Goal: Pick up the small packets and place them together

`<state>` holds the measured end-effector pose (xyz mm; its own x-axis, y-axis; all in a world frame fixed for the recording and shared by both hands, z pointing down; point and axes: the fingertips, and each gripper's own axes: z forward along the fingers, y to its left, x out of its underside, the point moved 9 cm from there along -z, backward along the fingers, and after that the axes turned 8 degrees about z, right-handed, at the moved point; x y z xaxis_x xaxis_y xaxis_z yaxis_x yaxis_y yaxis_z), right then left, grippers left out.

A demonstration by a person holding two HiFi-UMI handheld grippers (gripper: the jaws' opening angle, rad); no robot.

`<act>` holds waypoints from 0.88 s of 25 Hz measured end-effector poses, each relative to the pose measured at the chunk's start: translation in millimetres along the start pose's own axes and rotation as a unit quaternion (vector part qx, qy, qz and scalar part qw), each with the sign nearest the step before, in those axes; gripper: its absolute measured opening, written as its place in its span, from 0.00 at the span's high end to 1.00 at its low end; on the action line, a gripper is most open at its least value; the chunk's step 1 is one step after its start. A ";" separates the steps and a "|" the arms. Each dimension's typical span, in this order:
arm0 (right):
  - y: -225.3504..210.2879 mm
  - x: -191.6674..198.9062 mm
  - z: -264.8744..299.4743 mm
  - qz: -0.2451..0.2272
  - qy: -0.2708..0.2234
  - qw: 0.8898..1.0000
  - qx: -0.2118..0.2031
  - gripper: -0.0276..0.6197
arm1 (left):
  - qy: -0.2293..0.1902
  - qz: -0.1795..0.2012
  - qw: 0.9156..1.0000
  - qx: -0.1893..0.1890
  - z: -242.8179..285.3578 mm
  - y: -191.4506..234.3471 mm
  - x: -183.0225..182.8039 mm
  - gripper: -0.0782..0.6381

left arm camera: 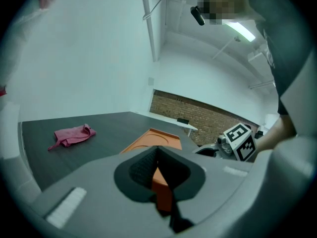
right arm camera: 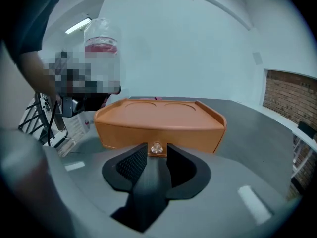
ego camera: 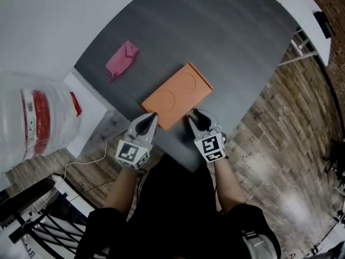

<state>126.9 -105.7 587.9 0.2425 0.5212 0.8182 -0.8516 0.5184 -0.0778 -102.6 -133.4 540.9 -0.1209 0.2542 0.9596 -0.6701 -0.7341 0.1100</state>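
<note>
An orange box (ego camera: 178, 95) with two round hollows in its top lies on the dark grey table (ego camera: 226, 47). In the right gripper view a small clear knob (right arm camera: 156, 148) sticks out of the box's front (right arm camera: 158, 133). My right gripper (right arm camera: 157, 151) is open, with the knob between its fingertips and a little room on both sides. My left gripper (ego camera: 153, 115) is at the box's near left corner. In its own view a thin orange edge (left arm camera: 161, 185) runs down between its closed jaws (left arm camera: 157, 157). A crumpled pink packet (ego camera: 122, 59) lies far left on the table.
A large clear water bottle (ego camera: 38, 120) with a red label stands off the table to the left. A white table (ego camera: 294, 7) is at the upper right. The dark table's near edge (ego camera: 178, 158) runs just under both grippers, above a wood floor (ego camera: 280, 161).
</note>
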 end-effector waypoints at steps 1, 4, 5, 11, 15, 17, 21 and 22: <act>0.3 0.0 2.1 -0.005 0.004 1.000 -0.002 0.76 | 0.002 -0.001 1.000 -0.002 0.6 0.2 0.2 0.89; 1.1 0.9 6.2 -0.017 0.011 1.000 -0.004 0.76 | 0.005 -0.002 1.000 -0.002 2.4 -0.1 1.4 0.89; 1.2 1.5 7.5 -0.019 0.014 1.000 -0.005 0.76 | 0.006 -0.002 1.000 -0.002 3.0 -0.3 2.5 0.89; 2.7 1.2 13.2 -0.029 0.019 0.999 -0.012 0.76 | 0.020 0.002 1.000 -0.002 5.8 -2.4 8.5 0.89; 2.7 0.8 15.0 -0.030 0.021 0.999 -0.003 0.80 | 0.047 0.022 0.999 -0.006 10.7 -4.0 11.4 0.89; 2.5 -0.8 15.2 -0.029 0.022 0.999 0.003 0.82 | 0.056 0.034 0.998 -0.008 12.1 -3.9 12.2 0.89; 2.1 -2.4 16.0 -0.030 0.018 0.999 0.006 0.83 | 0.069 0.059 0.996 -0.002 16.6 -5.9 9.6 0.89; 2.1 -1.5 16.3 -0.029 0.018 0.999 0.007 0.84 | 0.076 0.071 0.995 0.002 18.5 -7.6 8.3 0.89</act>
<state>117.2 -116.4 595.8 0.3078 0.5148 0.8001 -0.8420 0.5389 -0.0229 -84.9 -137.3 552.8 -0.3235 0.2393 0.9155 -0.6357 -0.7716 -0.0229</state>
